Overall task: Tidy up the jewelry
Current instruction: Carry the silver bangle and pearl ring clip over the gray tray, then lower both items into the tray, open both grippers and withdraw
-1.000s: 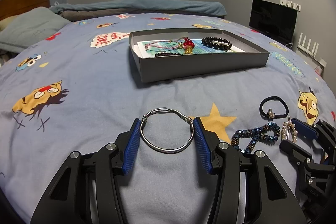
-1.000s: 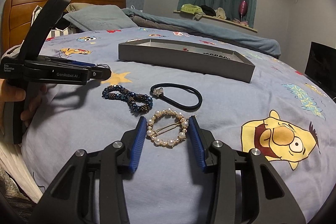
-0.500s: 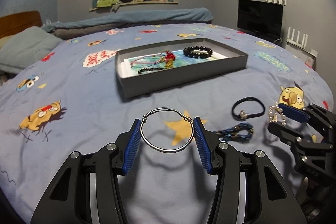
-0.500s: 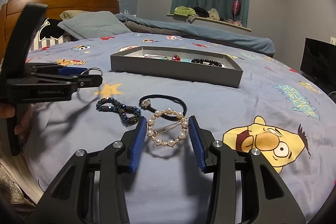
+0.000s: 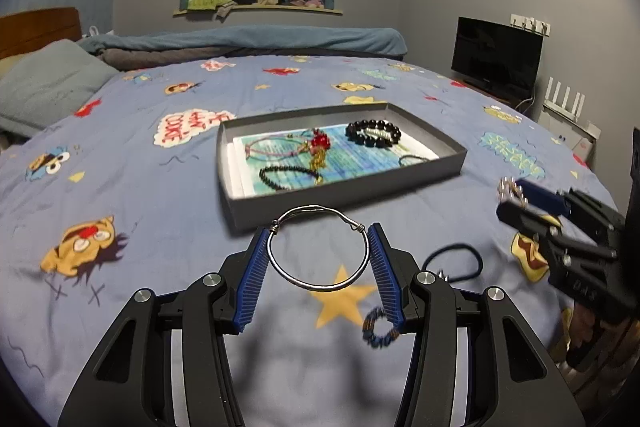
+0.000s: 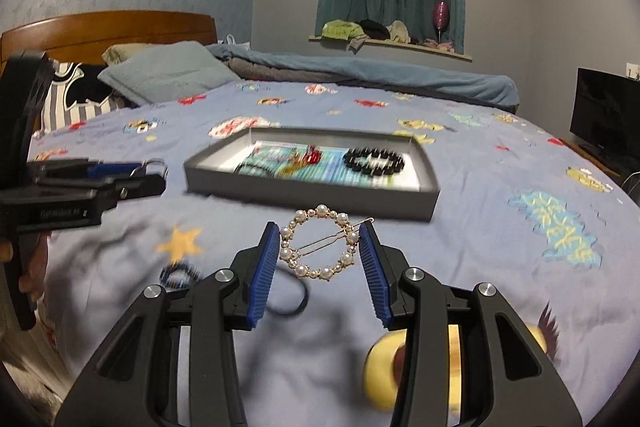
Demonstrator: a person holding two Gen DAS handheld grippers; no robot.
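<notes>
Claws (image 5: 319, 254) (image 6: 319, 254) clenched on wire bangle (image 5: 318, 247) and pearl clip (image 6: 319, 247), now lifted off bed (image 5: 160, 235), nearing grey tray (image 5: 344, 191) for deposit

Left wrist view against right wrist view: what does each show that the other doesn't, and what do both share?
Only the left wrist view shows the wire bangle face-on in the left gripper. Only the right shows the pearl hair clip face-on in the right gripper, plus the headboard. Both show the grey tray, black bead bracelet and black hair tie.
</notes>
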